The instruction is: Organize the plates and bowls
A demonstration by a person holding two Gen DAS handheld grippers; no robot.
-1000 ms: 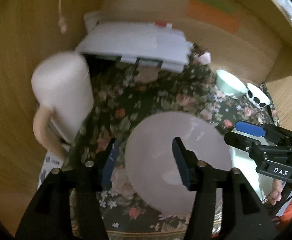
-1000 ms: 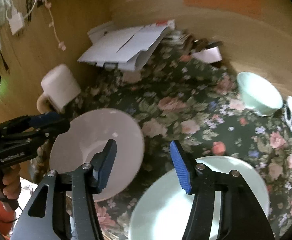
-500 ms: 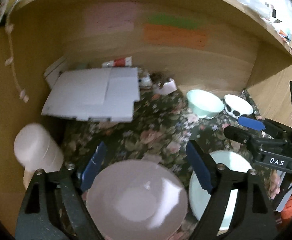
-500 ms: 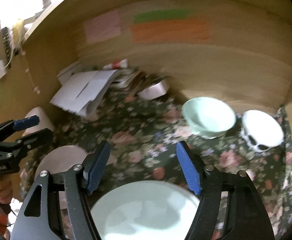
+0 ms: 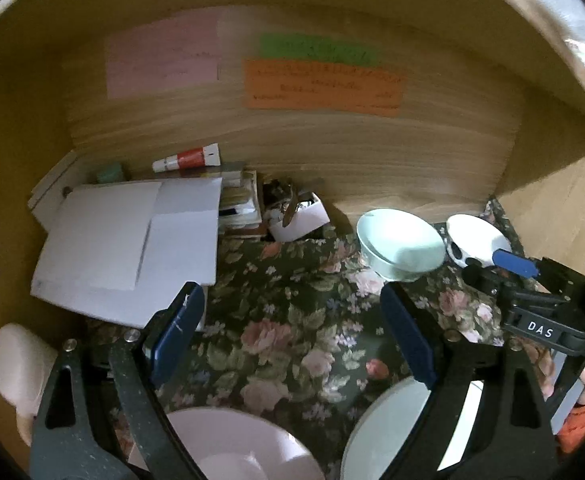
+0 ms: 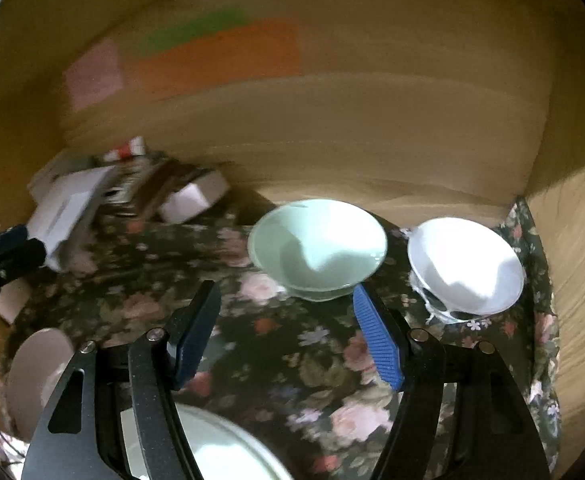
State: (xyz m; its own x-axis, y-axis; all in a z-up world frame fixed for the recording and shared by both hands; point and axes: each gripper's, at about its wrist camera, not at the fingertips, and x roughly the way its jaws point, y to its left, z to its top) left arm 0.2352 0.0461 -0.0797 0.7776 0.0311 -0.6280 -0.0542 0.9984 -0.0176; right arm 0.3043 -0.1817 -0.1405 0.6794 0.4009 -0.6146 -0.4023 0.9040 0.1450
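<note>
- Wooden alcove walls (image 5: 372,152) enclose a worktop under a dark floral cloth (image 5: 292,312), with colored paper notes (image 5: 320,84) on the back panel.
- Left gripper (image 5: 292,336) is released, holding nothing, above the cloth; a pink plate (image 5: 228,444) and a pale green plate (image 5: 388,432) lie just below it.
- Right gripper (image 6: 284,332) is also released and holds nothing.
- Green bowl (image 6: 318,248) stands near the back wall, beside a white spotted bowl (image 6: 464,268).
- White papers (image 5: 128,248) are stacked at back left.

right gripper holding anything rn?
No. In the right wrist view the right gripper is open, its fingers spread over bare floral tablecloth just short of the mint green bowl.
</note>
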